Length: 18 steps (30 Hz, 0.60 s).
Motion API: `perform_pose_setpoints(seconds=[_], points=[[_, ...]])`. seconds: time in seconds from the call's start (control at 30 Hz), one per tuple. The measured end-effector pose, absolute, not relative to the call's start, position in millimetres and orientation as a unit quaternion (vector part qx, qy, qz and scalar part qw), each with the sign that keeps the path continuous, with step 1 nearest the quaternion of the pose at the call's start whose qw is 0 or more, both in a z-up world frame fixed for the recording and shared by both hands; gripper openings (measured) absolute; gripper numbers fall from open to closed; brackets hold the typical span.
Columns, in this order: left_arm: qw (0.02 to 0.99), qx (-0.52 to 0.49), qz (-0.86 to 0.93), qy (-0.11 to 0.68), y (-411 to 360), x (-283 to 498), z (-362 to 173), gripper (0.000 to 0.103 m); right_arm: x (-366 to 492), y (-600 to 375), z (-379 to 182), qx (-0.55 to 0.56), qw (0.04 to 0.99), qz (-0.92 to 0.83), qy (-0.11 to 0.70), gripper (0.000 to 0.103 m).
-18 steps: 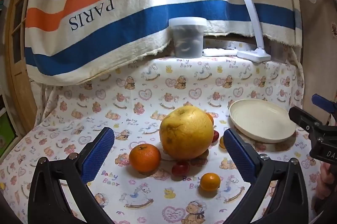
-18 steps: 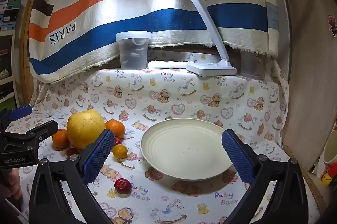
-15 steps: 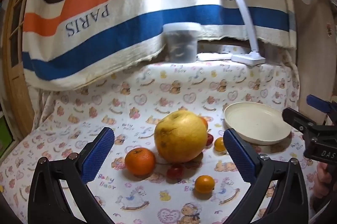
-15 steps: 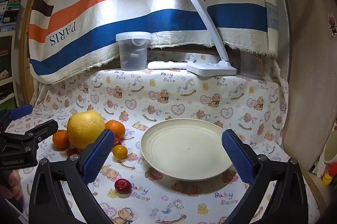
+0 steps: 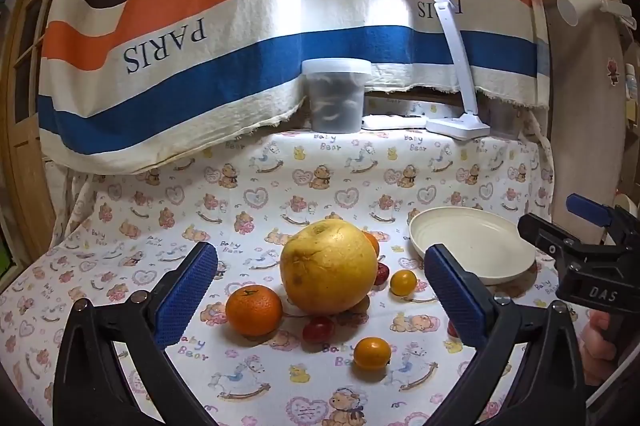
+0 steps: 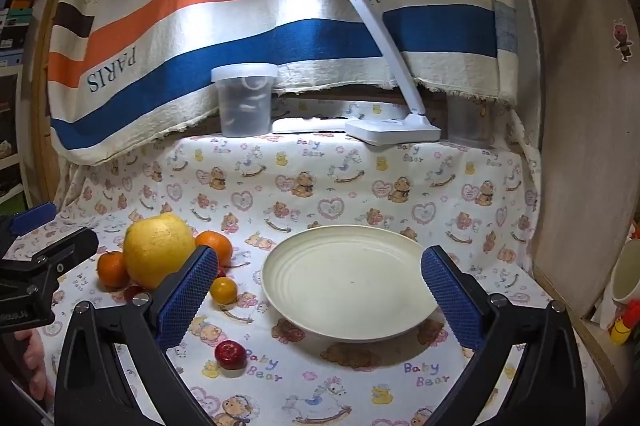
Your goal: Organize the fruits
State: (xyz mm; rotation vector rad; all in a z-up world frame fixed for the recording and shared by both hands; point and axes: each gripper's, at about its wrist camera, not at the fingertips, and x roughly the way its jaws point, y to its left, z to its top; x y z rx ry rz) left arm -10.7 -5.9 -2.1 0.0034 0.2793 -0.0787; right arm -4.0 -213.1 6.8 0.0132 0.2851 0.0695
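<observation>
A big yellow pomelo (image 5: 328, 266) lies on the printed cloth with an orange (image 5: 254, 310) at its left, another orange (image 5: 372, 241) behind it, small yellow-orange fruits (image 5: 372, 353) (image 5: 403, 282) and small red fruits (image 5: 318, 329) around it. An empty cream plate (image 5: 472, 246) sits to the right. My left gripper (image 5: 320, 300) is open, its blue pads either side of the pomelo, held short of it. My right gripper (image 6: 320, 296) is open in front of the plate (image 6: 348, 290). The pomelo (image 6: 158, 250) and a red fruit (image 6: 231, 354) also show there.
A lidded plastic tub (image 5: 337, 94) and a white desk lamp (image 5: 458, 124) stand at the back under a striped hanging cloth (image 5: 240, 38). A wooden panel (image 6: 580, 146) borders the right side, with a cup (image 6: 626, 278) beyond the edge.
My left gripper has drawn back and tilted up a little, so the fruits sit lower and smaller in its view. The right gripper has stayed put.
</observation>
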Motion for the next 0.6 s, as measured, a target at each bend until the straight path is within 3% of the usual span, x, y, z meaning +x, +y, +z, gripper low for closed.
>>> perform_pose_setpoints(seconds=[0.6], points=[[0.988, 0.007, -0.055, 0.143, -6.6, -12.0, 4.5, 0.103, -5.7, -211.4, 6.2, 0.005, 0.989, 0.046, 0.139, 0.102]])
